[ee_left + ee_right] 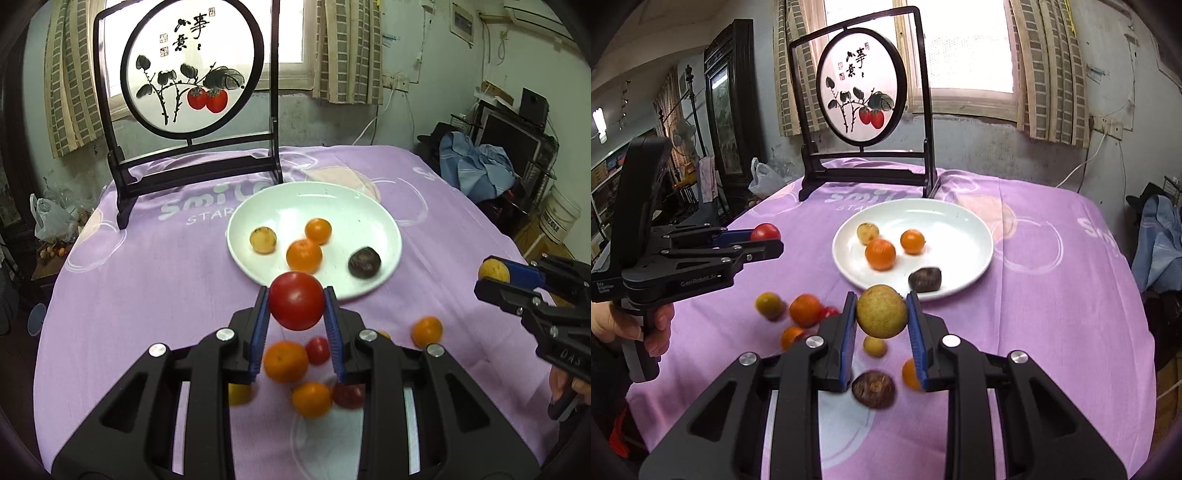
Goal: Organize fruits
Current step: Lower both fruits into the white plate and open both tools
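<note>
Blue pads of left gripper [296,302] clamp red tomato [296,301], lower centre; right gripper [881,312] clamps yellow fruit [881,311]. Loose fruit [286,361] on cloth below. Carry both level over white plate [369,206] mid-frame; lower before release, clear of oranges [304,255].

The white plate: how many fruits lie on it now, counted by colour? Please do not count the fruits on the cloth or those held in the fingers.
On the white plate:
Orange fruits: 2
Yellow fruit: 1
Dark brown fruit: 1
Total: 4
</note>
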Demonstrator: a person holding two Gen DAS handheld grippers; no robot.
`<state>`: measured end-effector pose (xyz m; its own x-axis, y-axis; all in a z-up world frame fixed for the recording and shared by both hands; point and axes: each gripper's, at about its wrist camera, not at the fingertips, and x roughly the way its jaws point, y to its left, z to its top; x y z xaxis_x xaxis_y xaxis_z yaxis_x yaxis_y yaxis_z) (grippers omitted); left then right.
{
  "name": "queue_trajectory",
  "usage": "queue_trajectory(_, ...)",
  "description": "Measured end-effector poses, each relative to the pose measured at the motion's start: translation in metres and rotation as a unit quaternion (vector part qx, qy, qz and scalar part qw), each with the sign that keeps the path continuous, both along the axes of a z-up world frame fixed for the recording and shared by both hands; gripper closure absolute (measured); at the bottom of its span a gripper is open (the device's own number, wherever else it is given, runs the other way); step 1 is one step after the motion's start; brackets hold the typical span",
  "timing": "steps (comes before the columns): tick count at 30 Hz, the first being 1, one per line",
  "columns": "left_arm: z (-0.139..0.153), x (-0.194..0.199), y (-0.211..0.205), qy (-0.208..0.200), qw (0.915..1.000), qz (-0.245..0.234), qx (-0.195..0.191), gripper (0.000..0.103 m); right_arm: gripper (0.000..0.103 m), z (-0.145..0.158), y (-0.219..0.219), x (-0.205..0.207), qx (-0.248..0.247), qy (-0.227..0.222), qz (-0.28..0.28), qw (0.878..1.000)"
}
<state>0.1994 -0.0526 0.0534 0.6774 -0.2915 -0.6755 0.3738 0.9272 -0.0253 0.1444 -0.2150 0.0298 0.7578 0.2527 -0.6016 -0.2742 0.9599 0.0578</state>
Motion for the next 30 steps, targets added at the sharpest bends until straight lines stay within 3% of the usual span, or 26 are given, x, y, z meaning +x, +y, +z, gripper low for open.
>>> queue_trajectory(10, -0.054, 0.079, -0.027, 0.059, 0.9977, 0.027, 0.019, 0.074, 0.076, -0.052, 0.005, 0.091, -0.014, 0.068, -0.012, 0.998)
queue_trajectory(20, -0.081, 0.110, -0.040, 0.080, 0.9955, 0.042, 0.027, 0.071, 0.074, -0.079, 0.027, 0.122, -0.029, 0.102, -0.001, 0.994)
queue_trajectory(21, -0.081, 0.110, -0.039, 0.079, 0.9956, 0.044, 0.024, 0.067, 0.074, -0.078, 0.028, 0.121, -0.028, 0.106, 0.000, 0.994)
queue_trajectory(22, -0.081, 0.109, -0.039, 0.077, 0.9957, 0.046, 0.023, 0.045, 0.074, -0.078, 0.027, 0.120, -0.024, 0.108, 0.003, 0.994)
queue_trajectory(23, -0.079, 0.107, -0.039, 0.072, 0.9959, 0.048, 0.025, 0.031, 0.074, -0.078, 0.027, 0.118, -0.020, 0.110, 0.006, 0.994)
queue_trajectory(30, -0.063, 0.075, -0.027, 0.053, 0.9981, 0.025, 0.018, 0.031, 0.074, -0.069, 0.015, 0.084, -0.001, 0.105, 0.007, 0.994)
